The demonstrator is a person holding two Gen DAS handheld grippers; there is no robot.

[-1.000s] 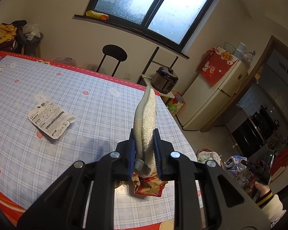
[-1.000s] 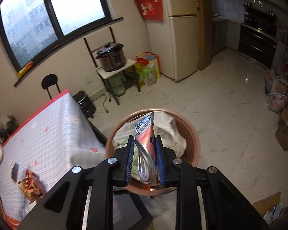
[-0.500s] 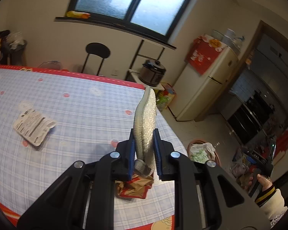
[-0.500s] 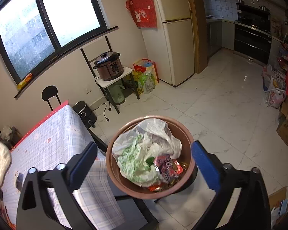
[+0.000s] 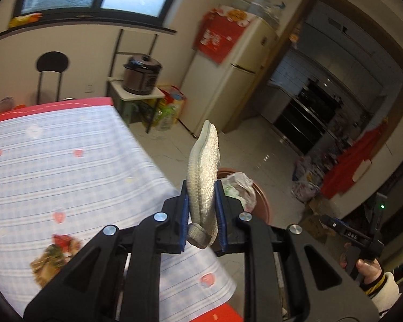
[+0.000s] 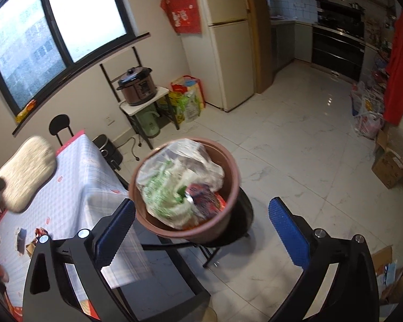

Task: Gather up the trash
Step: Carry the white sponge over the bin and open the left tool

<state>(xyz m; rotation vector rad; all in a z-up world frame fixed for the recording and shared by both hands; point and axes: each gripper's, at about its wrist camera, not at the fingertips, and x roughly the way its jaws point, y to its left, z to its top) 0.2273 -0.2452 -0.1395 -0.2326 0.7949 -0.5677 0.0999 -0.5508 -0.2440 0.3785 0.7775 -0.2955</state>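
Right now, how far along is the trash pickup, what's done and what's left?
Done: a red snack wrapper lies in the brown bin beside a plastic bag, and the right gripper stands open and empty above it. In hand: the left gripper is clamped on a pale scrubbing pad, with the bin ahead. Left: crumpled wrappers on the checked tablecloth.

Kitchen-dining room in daylight.
A dark-framed window [image 6: 53, 40] glowed at upper left; a cream fridge [image 6: 225, 40] stood at top centre over pale marble floor [image 6: 295, 147].
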